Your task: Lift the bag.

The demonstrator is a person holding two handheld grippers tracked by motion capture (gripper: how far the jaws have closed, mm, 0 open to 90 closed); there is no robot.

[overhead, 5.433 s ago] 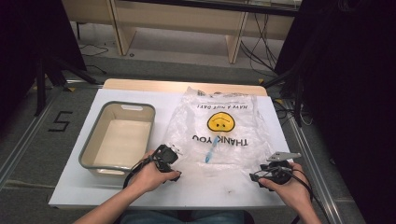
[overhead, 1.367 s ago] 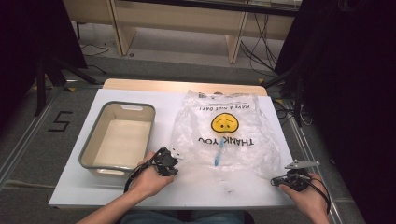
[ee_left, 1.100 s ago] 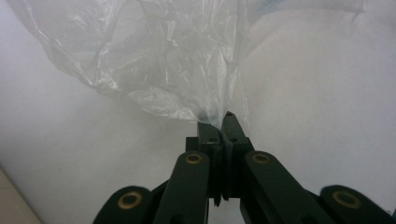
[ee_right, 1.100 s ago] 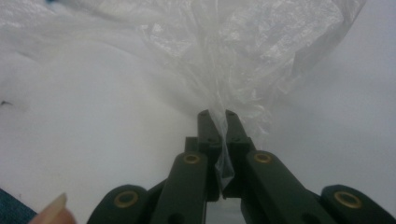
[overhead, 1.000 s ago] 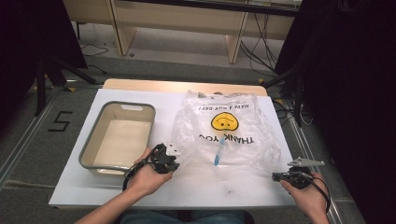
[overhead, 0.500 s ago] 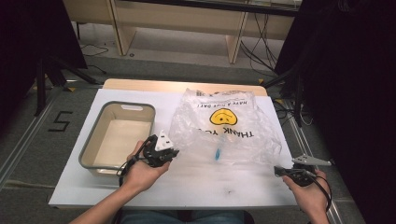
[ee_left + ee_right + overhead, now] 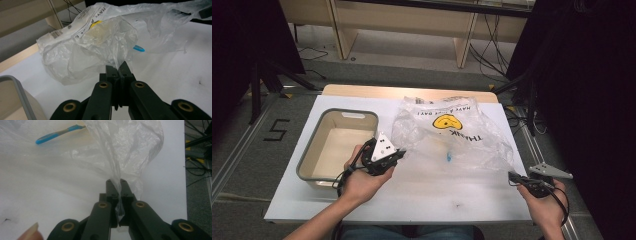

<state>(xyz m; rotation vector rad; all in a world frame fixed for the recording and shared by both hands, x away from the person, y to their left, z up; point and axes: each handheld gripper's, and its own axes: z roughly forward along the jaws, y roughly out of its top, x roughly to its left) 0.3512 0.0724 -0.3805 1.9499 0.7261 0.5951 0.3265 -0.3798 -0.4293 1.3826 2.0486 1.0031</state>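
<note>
A clear plastic bag printed with a yellow smiley face and "THANK YOU" lies crumpled in the middle of the white table. Inside it lies a blue toothbrush. My left gripper is raised off the table at the bag's left edge, jaws shut on a fold of film. My right gripper stays low near the table's front right, shut on the bag's right corner, with film drawn between the jaws.
A beige tub with a grey rim stands empty on the left of the table, just beside my left hand. Cables and a wooden bench base lie on the floor behind the table. Bare tabletop runs along the front edge.
My left gripper has risen and drifted toward the tub, lifting the bag's left edge so the film bunches up. The right gripper has hardly moved.
</note>
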